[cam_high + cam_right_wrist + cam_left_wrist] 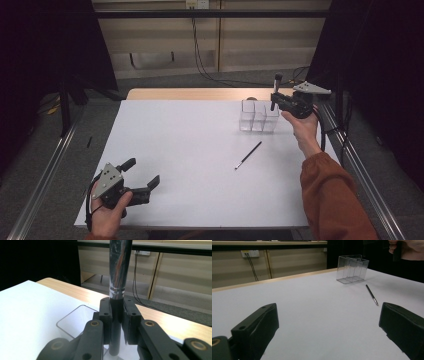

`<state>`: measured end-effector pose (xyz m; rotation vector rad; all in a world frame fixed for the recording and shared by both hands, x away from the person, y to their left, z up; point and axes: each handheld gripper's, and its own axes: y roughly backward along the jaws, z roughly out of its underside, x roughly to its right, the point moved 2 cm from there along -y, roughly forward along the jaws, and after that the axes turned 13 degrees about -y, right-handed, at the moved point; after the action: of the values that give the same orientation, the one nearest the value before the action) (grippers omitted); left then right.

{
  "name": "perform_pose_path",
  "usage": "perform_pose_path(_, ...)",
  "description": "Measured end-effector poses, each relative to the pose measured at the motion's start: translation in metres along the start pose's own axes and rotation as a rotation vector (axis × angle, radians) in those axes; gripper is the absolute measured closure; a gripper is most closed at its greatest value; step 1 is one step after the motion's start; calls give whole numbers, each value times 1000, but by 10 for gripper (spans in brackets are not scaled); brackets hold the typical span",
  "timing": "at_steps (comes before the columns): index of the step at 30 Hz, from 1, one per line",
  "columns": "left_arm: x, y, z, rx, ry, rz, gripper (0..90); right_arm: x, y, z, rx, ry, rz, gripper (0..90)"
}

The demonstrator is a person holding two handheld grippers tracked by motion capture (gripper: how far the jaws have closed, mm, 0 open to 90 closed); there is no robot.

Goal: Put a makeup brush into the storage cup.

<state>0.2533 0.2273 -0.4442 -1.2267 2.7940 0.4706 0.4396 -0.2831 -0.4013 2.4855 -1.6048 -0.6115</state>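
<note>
Right now the right claw (278, 101) is clamping a thick makeup brush (275, 91) by its dark handle, jaws pressed against both sides as the right gripper view is showing (117, 312). The brush is standing close to upright in that grip: its long axis is running vertically, the shiny metal ferrule (119, 267) is rising above the jaws and the handle end is pointing down. Directly beneath that lower end, the clear acrylic organizer (258, 116) is sitting on the white bench (190, 165) near its far right corner, and the handle tip is hanging over the organizer's open top, at its right-hand compartment as far as the high view is telling. So the relation that is mattering is straight down: the compartment is lying below the brush, in line with its axis, and a lowering move looks like the one being called for.

Farther out, a thin liner brush (248, 155) is lying flat on the bench in front of the organizer, its long axis slanting diagonally. The right hand is much nearer to it. The left claw (142, 181) is resting open and empty at the near left corner, well apart from everything.
</note>
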Motion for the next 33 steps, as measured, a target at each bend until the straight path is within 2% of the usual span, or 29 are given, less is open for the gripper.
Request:
perform_pose_path(14, -2, -1, 3, -14, 12, -8, 25, 10, -3, 18, -18, -18, -5, 798)
perform_pose_path(20, -3, -1, 3, -14, 5, -19, 25, 14, -6, 26, -33, -23, 0, 798)
perform_pose_path(33, -2, -2, 4, -23, 9, -7, 25, 16, -12, 38, -73, -36, -4, 797)
